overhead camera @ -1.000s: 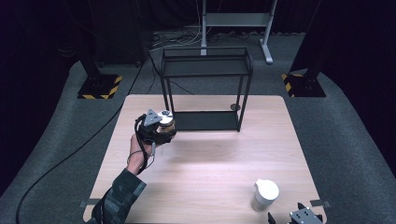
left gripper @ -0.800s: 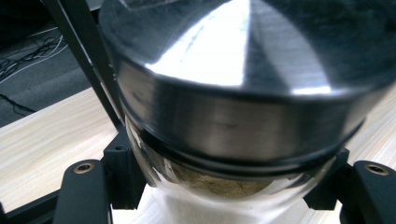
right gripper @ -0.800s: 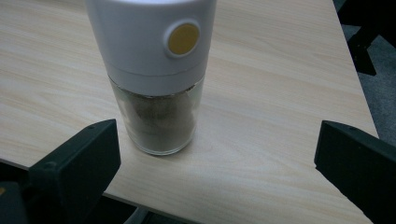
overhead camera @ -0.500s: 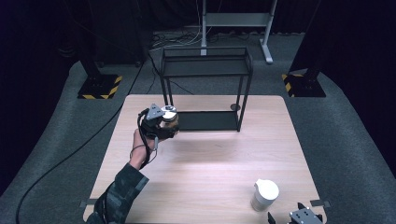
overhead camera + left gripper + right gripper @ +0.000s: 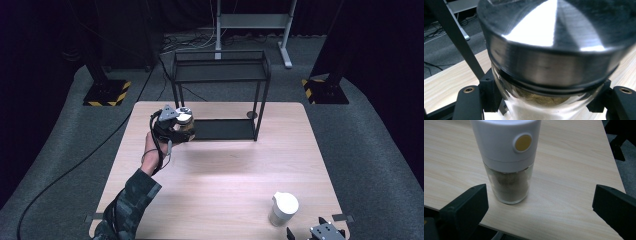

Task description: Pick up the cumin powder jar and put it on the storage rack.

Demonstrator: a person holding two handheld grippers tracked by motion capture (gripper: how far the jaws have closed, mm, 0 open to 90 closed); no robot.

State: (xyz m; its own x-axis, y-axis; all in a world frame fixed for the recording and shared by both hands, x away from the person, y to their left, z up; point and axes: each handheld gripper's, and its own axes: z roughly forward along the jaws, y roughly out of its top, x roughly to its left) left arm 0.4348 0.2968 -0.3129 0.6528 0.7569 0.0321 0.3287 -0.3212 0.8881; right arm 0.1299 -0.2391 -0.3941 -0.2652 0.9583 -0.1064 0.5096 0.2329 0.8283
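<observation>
While the jar [image 5: 184, 121], glass with a steel lid, sits clamped between the left gripper's [image 5: 176, 129] jaws, it hangs above the table's [image 5: 220, 175] far left part, just beside the near left leg of the black rack [image 5: 220, 95]. Brownish powder shows under the lid. At the near right edge, the right gripper [image 5: 325, 233] rests with jaws wide apart, a white-capped grinder [image 5: 283, 209] standing just beyond them, untouched.
</observation>
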